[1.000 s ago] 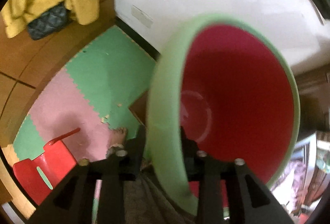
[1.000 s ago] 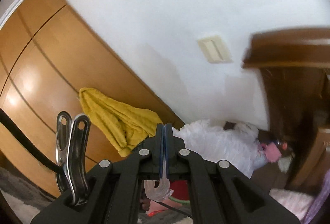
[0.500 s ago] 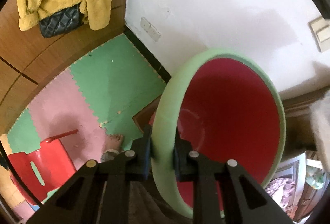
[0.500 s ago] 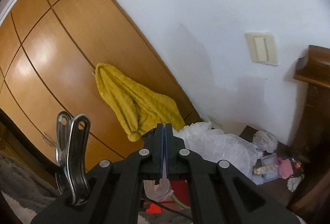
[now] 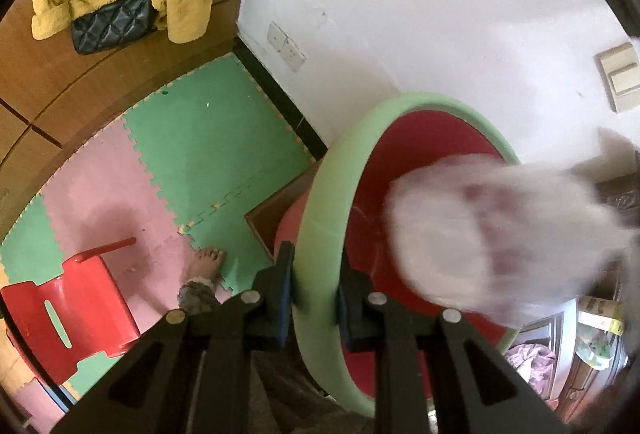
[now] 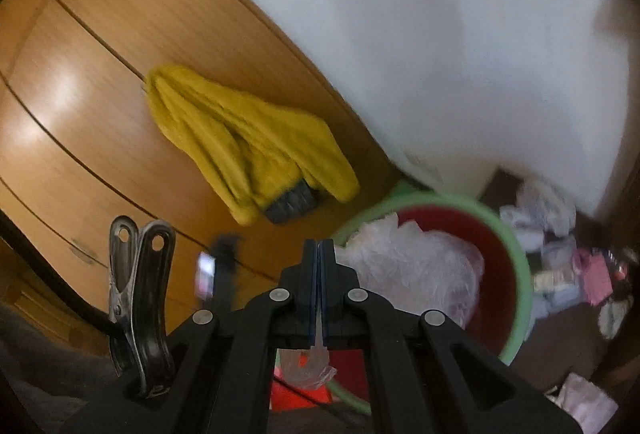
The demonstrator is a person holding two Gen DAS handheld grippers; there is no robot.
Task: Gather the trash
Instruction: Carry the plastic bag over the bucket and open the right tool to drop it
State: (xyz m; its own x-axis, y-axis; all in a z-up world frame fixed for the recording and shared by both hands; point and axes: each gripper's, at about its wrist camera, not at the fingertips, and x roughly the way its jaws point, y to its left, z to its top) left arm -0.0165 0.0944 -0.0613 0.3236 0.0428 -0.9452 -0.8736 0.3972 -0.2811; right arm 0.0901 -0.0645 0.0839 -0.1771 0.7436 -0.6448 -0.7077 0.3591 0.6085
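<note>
A round bin (image 5: 320, 202) with a pale green rim and red inside hangs tilted in the left wrist view, my left gripper (image 5: 314, 298) shut on its rim. A crumpled clear plastic bag (image 5: 472, 234), blurred, sits over the bin's mouth. In the right wrist view the same bag (image 6: 416, 262) bulges above the bin (image 6: 520, 274), and my right gripper (image 6: 319, 274) is shut on a thin edge of the plastic, which pokes out below the pads.
Green and pink foam floor tiles (image 5: 208, 154) lie below, with a red plastic chair (image 5: 68, 318) and a person's bare foot (image 5: 206, 262). A yellow garment (image 6: 248, 142) hangs on the wooden wardrobe (image 6: 80, 74). Clutter (image 6: 560, 266) crowds a dark cabinet at right.
My right gripper has swung down and brought the plastic bag over the bin's mouth; a second ago the bin was empty. The left gripper has closed firmly on the rim.
</note>
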